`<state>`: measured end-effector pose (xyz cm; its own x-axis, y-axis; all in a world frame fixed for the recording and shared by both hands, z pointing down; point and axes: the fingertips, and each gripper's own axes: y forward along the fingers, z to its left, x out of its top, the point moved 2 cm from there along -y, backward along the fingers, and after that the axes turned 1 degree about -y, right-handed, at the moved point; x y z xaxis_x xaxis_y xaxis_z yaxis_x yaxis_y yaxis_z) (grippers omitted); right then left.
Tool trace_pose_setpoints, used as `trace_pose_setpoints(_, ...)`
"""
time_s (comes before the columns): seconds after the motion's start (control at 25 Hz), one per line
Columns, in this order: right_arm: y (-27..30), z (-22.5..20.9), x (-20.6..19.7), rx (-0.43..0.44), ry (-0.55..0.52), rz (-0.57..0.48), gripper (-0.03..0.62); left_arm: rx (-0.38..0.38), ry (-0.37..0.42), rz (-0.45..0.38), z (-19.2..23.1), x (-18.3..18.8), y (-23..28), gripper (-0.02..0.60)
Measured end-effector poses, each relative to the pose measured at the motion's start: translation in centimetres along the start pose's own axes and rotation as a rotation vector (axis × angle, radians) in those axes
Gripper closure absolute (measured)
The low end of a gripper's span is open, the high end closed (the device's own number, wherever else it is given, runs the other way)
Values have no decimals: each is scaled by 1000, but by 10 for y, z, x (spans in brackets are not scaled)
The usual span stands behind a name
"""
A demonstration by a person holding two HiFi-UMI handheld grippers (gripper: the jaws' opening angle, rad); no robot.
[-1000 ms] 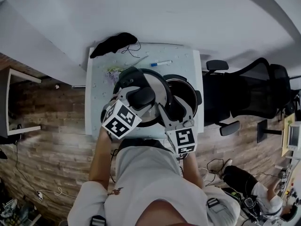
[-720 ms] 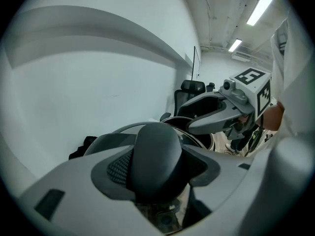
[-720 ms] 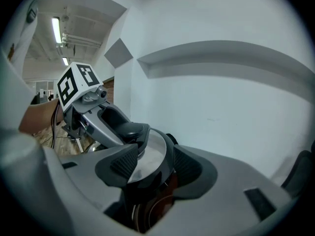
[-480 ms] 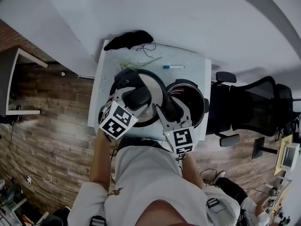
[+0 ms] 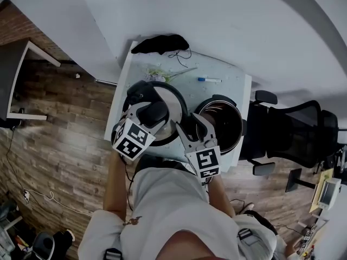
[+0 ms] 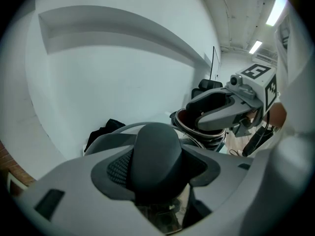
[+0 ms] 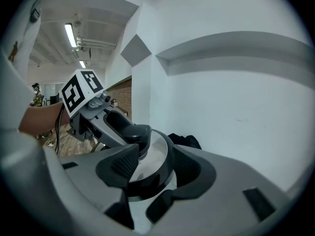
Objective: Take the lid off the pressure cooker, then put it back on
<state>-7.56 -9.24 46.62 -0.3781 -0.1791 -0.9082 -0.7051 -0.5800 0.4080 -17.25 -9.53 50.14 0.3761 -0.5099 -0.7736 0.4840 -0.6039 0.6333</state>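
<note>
The pressure cooker's lid (image 5: 169,103), silver with a black rim, hangs over the left half of the white table (image 5: 230,93). My left gripper (image 5: 154,113) is shut on the lid's black knob (image 6: 157,149). My right gripper (image 5: 190,128) is shut on the lid's black edge handle (image 7: 147,178) at the lid's near right side. The open pot (image 5: 223,124) stands uncovered at the table's right, just beyond the right gripper. In the right gripper view the lid's shiny top (image 7: 153,156) fills the space between the jaws, with the left gripper (image 7: 130,132) behind it.
A black cloth (image 5: 160,43) lies at the table's far edge, with a small dried sprig (image 5: 165,73) and a blue pen (image 5: 209,80) in front of it. A black office chair (image 5: 295,131) stands right of the table. A white wall rises behind; wooden floor lies left.
The lid, held by both grippers, has moved left off the pot, which now shows fully open. The head view has also swung a little.
</note>
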Motion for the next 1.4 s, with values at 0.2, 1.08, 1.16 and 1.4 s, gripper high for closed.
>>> trace_pose_setpoints(0.2,12,16,-5,30,-1,5,382,15,-15,13,4,-23,2,307)
trace_pose_setpoints(1.08,59,54,-45,123,8,120,390,35,-59,44,15,-101,36,307)
trace_pose_setpoints(1.16,64,58,-48,133,10,130,390,36,-63,47,16,-108,40,307)
trace_pose_setpoints(1.4,75,71,-59,166,0,159,393,40,-97,62,18,-128,52,307)
